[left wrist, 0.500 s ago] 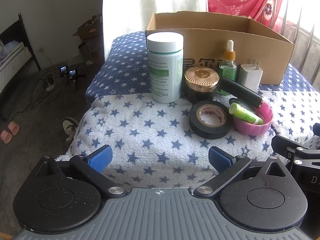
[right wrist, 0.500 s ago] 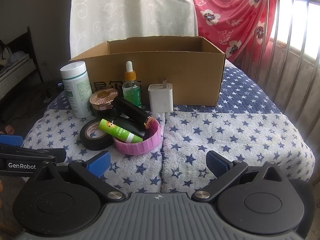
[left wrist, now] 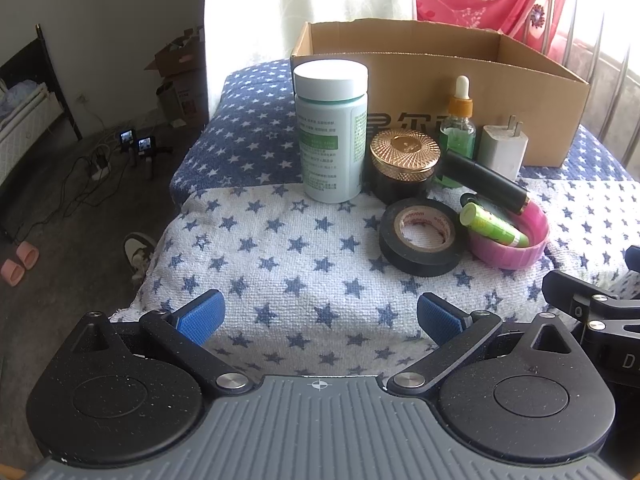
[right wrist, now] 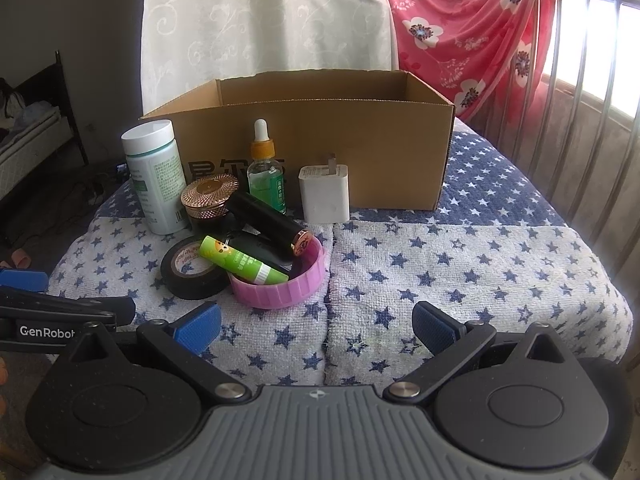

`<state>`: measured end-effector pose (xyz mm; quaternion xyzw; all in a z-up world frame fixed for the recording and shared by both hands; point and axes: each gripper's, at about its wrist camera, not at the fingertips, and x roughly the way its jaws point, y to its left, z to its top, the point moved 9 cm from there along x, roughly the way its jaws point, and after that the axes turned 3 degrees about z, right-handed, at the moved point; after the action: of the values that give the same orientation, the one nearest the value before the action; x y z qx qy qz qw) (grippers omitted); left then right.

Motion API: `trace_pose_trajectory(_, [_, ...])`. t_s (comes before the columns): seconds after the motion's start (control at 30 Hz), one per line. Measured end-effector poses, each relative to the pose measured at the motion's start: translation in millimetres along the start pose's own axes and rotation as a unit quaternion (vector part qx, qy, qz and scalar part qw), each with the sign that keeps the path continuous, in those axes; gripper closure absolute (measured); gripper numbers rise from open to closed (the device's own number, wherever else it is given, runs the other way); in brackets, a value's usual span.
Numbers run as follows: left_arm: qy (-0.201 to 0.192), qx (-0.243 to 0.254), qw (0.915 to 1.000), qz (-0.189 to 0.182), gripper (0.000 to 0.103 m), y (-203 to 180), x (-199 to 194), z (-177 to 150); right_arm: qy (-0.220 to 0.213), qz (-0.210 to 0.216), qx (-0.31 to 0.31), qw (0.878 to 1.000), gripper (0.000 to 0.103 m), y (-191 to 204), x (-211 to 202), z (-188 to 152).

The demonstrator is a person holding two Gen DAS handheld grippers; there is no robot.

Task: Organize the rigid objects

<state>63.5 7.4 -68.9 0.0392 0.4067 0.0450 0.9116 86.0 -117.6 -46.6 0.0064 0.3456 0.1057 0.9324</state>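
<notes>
Left gripper [left wrist: 318, 314] low at 6 o'clock over the star cloth [left wrist: 280, 256], jaws wide, nothing between the pads. Right gripper [right wrist: 316, 326] likewise wide and empty, hanging above the cloth near the seam.

From the left wrist view, at 1 o'clock: black tape roll [left wrist: 420, 236] lying flat, touching the pink lid [left wrist: 512, 248] to its right. Lid sits open side up; a green tube [left wrist: 492, 226] and a black tube [left wrist: 484, 180] lie across it, tilted, ends over the rim.

Behind, 12 to 1 o'clock, in a row: white-capped bottle [left wrist: 331, 132] upright, gold-lidded jar [left wrist: 404, 164] just beside it, dropper bottle [left wrist: 458, 124], white charger [left wrist: 502, 150] with prongs up.

Farthest: cardboard box [left wrist: 440, 76], open on top, just behind the row. Inside not visible.

Pink floral cloth [right wrist: 464, 32] hangs at 1 o'clock beyond the box.
</notes>
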Motion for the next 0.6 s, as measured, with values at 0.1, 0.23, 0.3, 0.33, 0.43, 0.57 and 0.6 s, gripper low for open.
trace_pose_trajectory(0.1, [0.0, 0.0, 1.0, 0.0, 0.0, 0.1, 0.5, 0.0, 0.001, 0.001, 0.0, 1.0, 0.0, 0.3, 1.0, -0.6])
trace_pose_trajectory(0.23, [0.0, 0.0, 1.0, 0.0, 0.0, 0.1, 0.5, 0.1, 0.001, 0.001, -0.001, 1.0, 0.0, 0.2, 1.4, -0.6])
trace_pose_trajectory(0.3, [0.001, 0.0, 1.0, 0.001, 0.0, 0.2, 0.7, 0.0, 0.0, 0.001, -0.001, 1.0, 0.0, 0.4, 1.7, -0.6])
trace_pose_trajectory(0.33, [0.001, 0.0, 1.0, 0.001, 0.0, 0.1, 1.1, -0.2, 0.001, 0.001, -0.001, 1.0, 0.0, 0.3, 1.7, -0.6])
trace_pose_trajectory(0.43, [0.002, 0.0, 1.0, 0.001, 0.0, 0.0, 2.3, -0.7, 0.001, 0.001, -0.001, 1.0, 0.0, 0.2, 1.9, -0.7])
trace_pose_trajectory(0.57, [0.003, 0.0, 1.0, 0.0, 0.0, 0.2, 2.8, -1.0, 0.001, 0.001, -0.001, 1.0, 0.0, 0.1, 1.9, -0.7])
trace_pose_trajectory(0.6, [0.003, 0.0, 1.0, 0.001, 0.0, -0.3, 2.6, -1.1, 0.001, 0.002, -0.001, 1.0, 0.0, 0.3, 1.9, -0.8])
